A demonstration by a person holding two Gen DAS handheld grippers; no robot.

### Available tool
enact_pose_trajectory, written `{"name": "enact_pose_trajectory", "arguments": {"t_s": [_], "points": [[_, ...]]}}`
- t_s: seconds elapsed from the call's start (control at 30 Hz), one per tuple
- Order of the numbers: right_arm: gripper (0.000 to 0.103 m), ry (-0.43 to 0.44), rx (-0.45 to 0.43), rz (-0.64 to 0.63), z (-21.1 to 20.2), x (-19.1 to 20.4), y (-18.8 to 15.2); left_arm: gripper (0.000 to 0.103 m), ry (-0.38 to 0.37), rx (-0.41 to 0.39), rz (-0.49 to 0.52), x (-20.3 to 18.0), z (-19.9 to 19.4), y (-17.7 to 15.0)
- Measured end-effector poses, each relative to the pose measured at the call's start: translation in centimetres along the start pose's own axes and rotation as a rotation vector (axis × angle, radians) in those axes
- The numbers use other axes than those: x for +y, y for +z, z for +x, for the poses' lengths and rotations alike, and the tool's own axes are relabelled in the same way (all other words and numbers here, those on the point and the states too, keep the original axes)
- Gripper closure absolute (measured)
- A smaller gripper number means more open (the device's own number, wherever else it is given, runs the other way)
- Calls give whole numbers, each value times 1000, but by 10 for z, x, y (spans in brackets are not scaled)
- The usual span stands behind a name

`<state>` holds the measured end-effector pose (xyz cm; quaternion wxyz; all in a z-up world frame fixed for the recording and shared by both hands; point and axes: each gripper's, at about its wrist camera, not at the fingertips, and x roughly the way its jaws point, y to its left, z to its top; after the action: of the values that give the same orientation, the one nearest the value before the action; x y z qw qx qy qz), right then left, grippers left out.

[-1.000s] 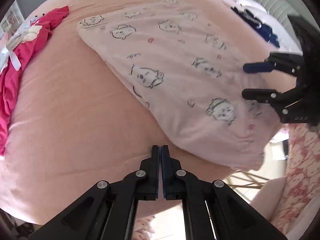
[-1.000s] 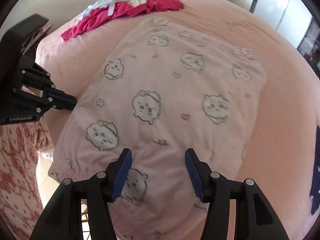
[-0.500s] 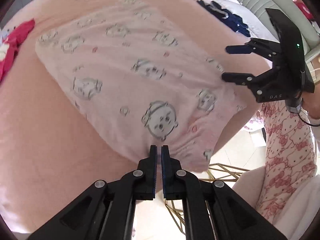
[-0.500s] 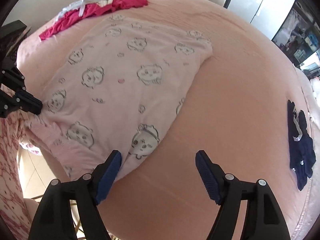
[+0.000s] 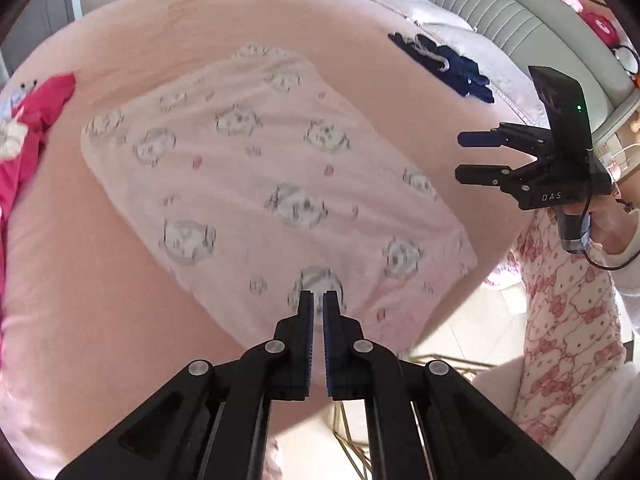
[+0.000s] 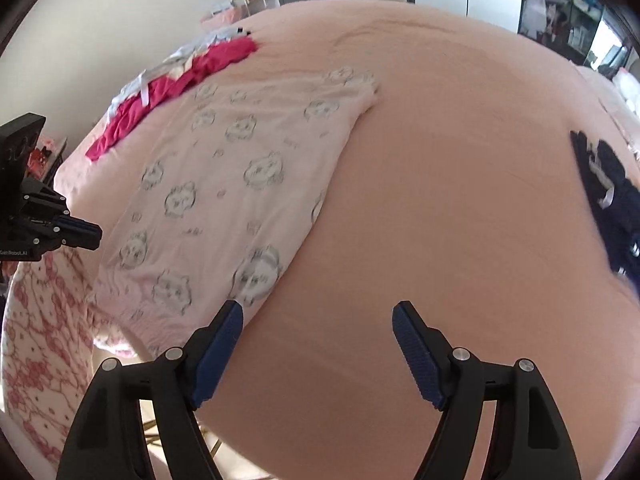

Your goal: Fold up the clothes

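A pale pink garment printed with grey cartoon faces [image 5: 260, 184] lies folded flat on the pink bed [image 5: 100, 280]. My left gripper [image 5: 318, 300] hovers over the garment's near edge, shut with nothing between its fingers. In the right wrist view the same garment [image 6: 240, 184] sits to the left. My right gripper [image 6: 317, 314] is open wide over bare sheet just right of the garment's near corner, holding nothing. Each gripper shows in the other's view: the right gripper [image 5: 460, 156] beyond the garment's right edge, the left gripper [image 6: 94, 234] at its left.
A red garment [image 5: 36, 120] lies bunched at the bed's far left, and a navy garment [image 5: 448, 68] lies at the far right near a grey padded headboard [image 5: 500, 12]. The bed's near edge drops to the floor. A person's pink-printed pyjamas [image 5: 568, 320] stand close by.
My right gripper's jaws have widened and it has slid right, off the printed garment onto bare sheet. My left gripper has moved from beside the garment to over its near edge, still shut.
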<state>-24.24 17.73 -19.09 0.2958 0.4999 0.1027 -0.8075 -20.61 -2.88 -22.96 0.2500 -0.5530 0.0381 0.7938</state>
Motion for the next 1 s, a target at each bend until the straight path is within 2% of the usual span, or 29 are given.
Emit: {"name": "enact_pose_trajectory", "arguments": {"t_s": [0.07, 0.13, 0.17, 0.23, 0.27, 0.3, 0.33, 0.4, 0.47, 0.53, 0.57, 0.6, 0.67, 0.7, 0.77, 0.83, 0.9, 0.97, 1.0], "points": [[26, -6, -21, -28, 10, 0, 25, 99, 9, 3, 27, 7, 16, 23], [26, 5, 11, -103, 29, 16, 39, 99, 37, 78, 62, 11, 20, 21], [26, 9, 43, -150, 40, 25, 41, 99, 83, 133, 86, 10, 33, 17], [26, -43, 166, -265, 67, 41, 24, 99, 98, 120, 49, 15, 20, 6], [26, -42, 133, -278, 61, 37, 14, 99, 139, 143, 51, 17, 16, 2], [26, -35, 105, -238, 50, 27, 5, 98, 181, 167, 53, 18, 13, -3], [26, -40, 117, -176, 43, 14, -2, 98, 223, 191, 56, 19, 9, -8], [26, -54, 91, -67, 26, -2, -15, 99, 204, 146, 49, 10, 3, -3], [26, -26, 56, -54, 19, 4, -19, 99, 60, 68, 69, -14, 5, 8], [26, 18, 44, -87, 20, 22, -19, 98, -59, 20, 133, -44, 18, 16], [26, 41, 48, -115, 23, 33, -18, 98, -88, 40, 164, -55, 29, 17], [26, 28, 61, -138, 25, 36, -21, 98, -69, 105, 185, -60, 43, 14], [26, -5, 87, -185, 28, 41, -27, 97, -14, 115, 210, -61, 44, 6], [26, -22, 101, -208, 30, 44, -31, 97, -9, 131, 160, -53, 38, 3], [26, -107, 166, -193, 24, 24, -39, 97, 38, 159, 104, -38, 25, -6], [26, -124, 159, -167, 12, 8, -42, 98, 31, 126, 71, -29, 14, -9], [25, -95, 90, -81, -3, 2, -29, 98, 25, 71, 37, -25, 7, -3], [24, 7, -12, -58, -9, 15, -8, 97, 44, 8, 23, -27, 10, 11], [24, 44, -34, -74, -4, 26, 2, 97, 37, -17, 11, -28, 14, 18]]}}
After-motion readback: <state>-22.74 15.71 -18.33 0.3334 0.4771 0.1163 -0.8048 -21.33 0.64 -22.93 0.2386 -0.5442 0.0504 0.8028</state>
